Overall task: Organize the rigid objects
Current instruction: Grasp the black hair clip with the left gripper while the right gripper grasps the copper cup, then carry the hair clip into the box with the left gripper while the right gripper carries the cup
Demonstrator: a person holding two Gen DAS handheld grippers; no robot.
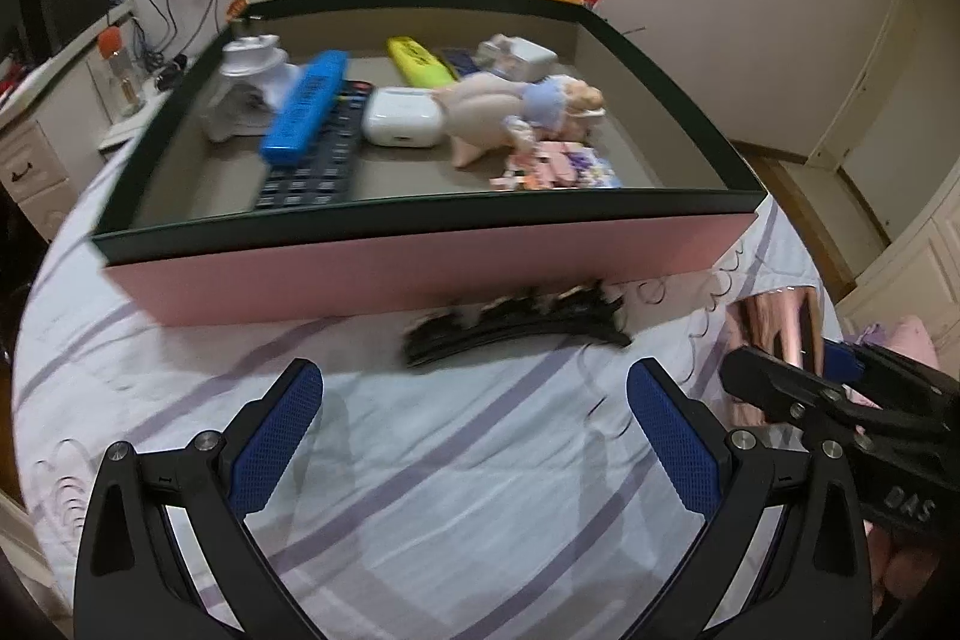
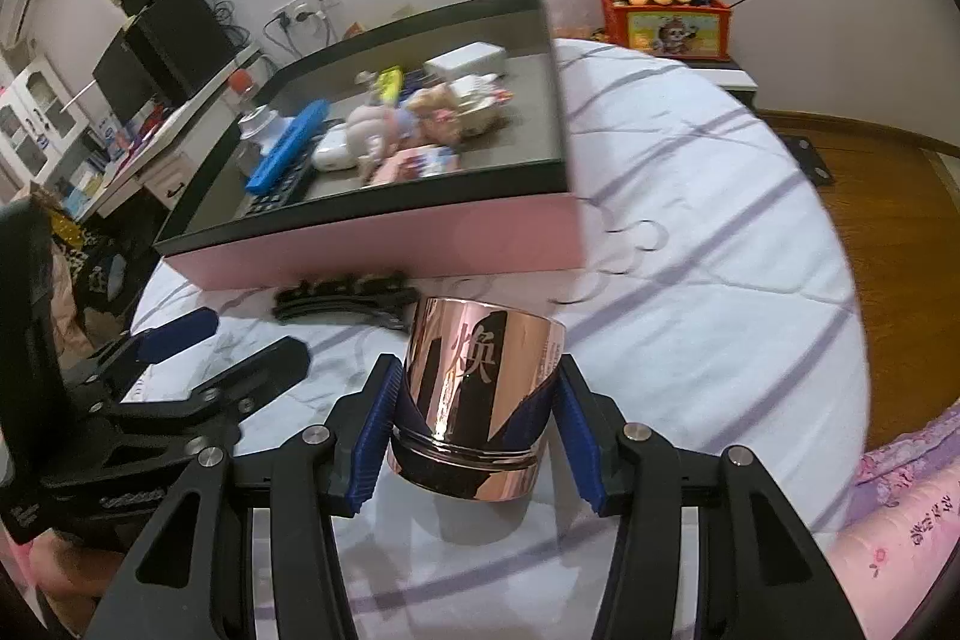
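A pink box with a dark rim point(image 1: 420, 274) point(image 2: 384, 244) sits on the striped bedsheet and holds several items: a blue case point(image 1: 306, 106), a black remote point(image 1: 318, 160), a white earbud case point(image 1: 402, 115), a doll point(image 1: 510, 106). A black hair clip point(image 1: 516, 328) point(image 2: 342, 298) lies on the sheet against the box's front. My left gripper point(image 1: 474, 400) is open and empty, just short of the clip. My right gripper point(image 2: 474, 400) is shut on a shiny rose-gold jar point(image 2: 480, 382), which also shows in the left wrist view point(image 1: 774, 316).
A desk with cables and a microphone point(image 1: 114, 58) stands left of the bed. A red toy box with an orange plush point(image 2: 660, 10) stands behind. Wooden floor point(image 2: 888, 244) lies to the right. A pink quilt point(image 2: 900, 514) lies at the lower right.
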